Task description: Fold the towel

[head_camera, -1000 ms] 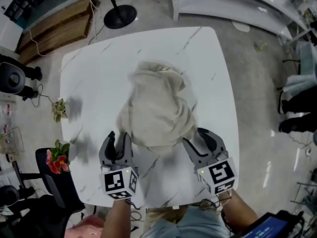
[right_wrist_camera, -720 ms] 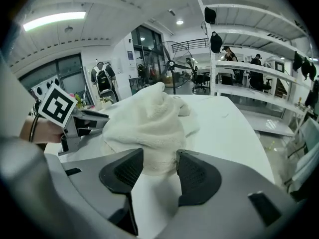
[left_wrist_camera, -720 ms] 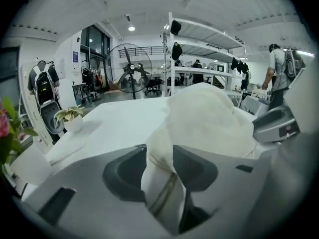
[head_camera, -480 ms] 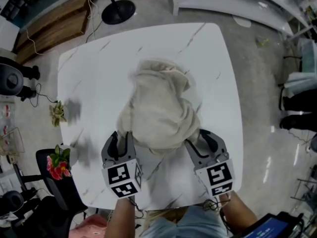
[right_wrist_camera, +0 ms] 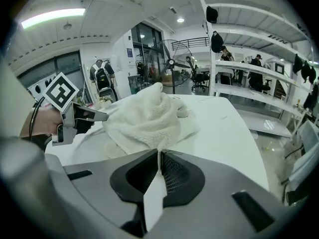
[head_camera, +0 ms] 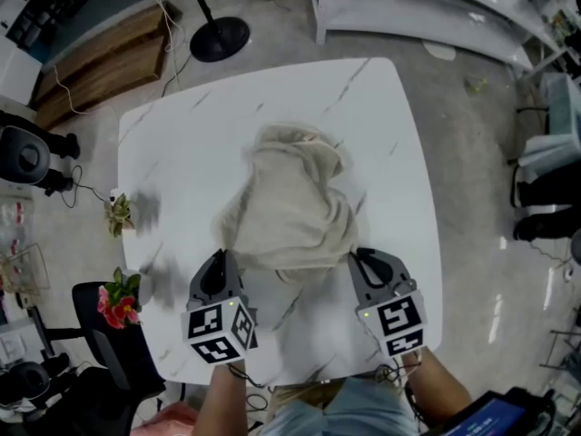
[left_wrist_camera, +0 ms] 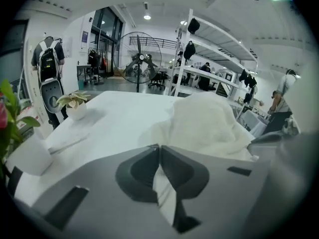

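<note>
A cream towel (head_camera: 290, 203) lies bunched in a heap on the white marble table (head_camera: 182, 143). My left gripper (head_camera: 221, 260) sits at the heap's near left corner and my right gripper (head_camera: 358, 258) at its near right corner. Both pairs of jaws have just been closing, with towel edge between them. In the left gripper view the jaws (left_wrist_camera: 159, 147) meet on a strip of the towel (left_wrist_camera: 204, 123). In the right gripper view the jaws (right_wrist_camera: 159, 152) pinch a fold of the towel (right_wrist_camera: 144, 118), and the left gripper (right_wrist_camera: 75, 114) shows beyond it.
A small potted plant (head_camera: 118, 213) stands at the table's left edge. Red flowers (head_camera: 113, 300) and a black chair (head_camera: 118, 352) are by the near left corner. A fan base (head_camera: 220, 36) and white shelving (head_camera: 436, 7) stand beyond the table.
Both grippers stood open at the towel's near edge; now both are shut on it. The hands have barely shifted and the towel heap keeps its shape.
</note>
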Demonstrator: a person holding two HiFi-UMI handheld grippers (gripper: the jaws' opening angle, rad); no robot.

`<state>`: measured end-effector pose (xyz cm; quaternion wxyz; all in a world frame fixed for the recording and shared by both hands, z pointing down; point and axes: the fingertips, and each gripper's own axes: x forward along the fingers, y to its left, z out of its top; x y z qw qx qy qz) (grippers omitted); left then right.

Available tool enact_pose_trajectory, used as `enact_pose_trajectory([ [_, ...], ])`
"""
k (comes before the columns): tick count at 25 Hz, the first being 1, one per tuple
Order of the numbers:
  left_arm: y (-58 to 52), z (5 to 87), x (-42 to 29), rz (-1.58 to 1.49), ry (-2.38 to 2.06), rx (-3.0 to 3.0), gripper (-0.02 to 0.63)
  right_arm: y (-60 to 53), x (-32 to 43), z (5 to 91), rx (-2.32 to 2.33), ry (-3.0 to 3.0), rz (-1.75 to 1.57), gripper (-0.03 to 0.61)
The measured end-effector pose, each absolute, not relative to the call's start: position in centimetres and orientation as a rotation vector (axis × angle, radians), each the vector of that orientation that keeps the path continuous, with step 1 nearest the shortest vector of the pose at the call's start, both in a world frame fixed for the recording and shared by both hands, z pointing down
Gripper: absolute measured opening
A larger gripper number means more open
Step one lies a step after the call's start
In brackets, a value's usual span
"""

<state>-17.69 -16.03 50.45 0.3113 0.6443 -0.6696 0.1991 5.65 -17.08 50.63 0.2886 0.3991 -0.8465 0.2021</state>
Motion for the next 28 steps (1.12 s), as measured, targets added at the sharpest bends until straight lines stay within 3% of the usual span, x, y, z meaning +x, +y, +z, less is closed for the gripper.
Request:
enact_pose_trajectory([
  [28,-12.5,18.0,-17.8,-0.062,-2.057,2.146,0.02,-15.6,5.5,20.6,1.422,-2.619,-0.02,0.034],
])
